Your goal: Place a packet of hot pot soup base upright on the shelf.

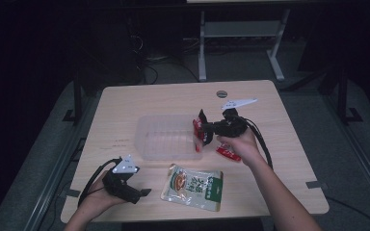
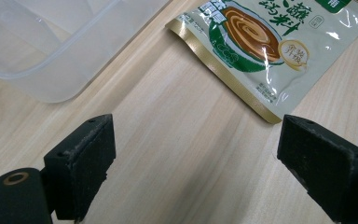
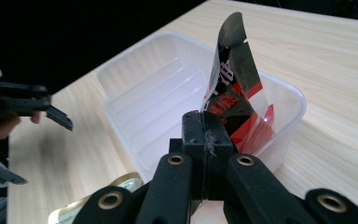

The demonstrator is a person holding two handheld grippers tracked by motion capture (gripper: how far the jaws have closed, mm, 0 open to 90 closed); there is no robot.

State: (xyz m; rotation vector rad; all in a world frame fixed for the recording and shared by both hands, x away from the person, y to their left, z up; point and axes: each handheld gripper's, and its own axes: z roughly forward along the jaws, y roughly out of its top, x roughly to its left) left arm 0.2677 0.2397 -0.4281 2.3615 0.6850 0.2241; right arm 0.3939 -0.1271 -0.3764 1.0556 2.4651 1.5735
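Black jaws of my right claw [image 3: 205, 140] stand pressed together on the lower edge of a red-and-black sachet [image 3: 233, 93], holding it upright. Its long axis runs nearly vertical, the silvery top corner pointing up and leaning slightly away from me, the bottom hanging just inside the near corner of the clear plastic tub [image 3: 135, 93]. From above, the sachet [image 1: 200, 126] sits at the tub's [image 1: 166, 137] right-hand rim, and a second red sachet [image 1: 228, 153] lies flat on the counter [image 1: 279, 144] beside my right hand. My left claw [image 1: 137, 193] rests low at the counter's front left, jaws standing wide apart with bare wood between them. A green-and-white sauce pouch [image 2: 270, 46] lies flat just ahead of them, its long axis slanting across the counter, with one corner of the tub close by.
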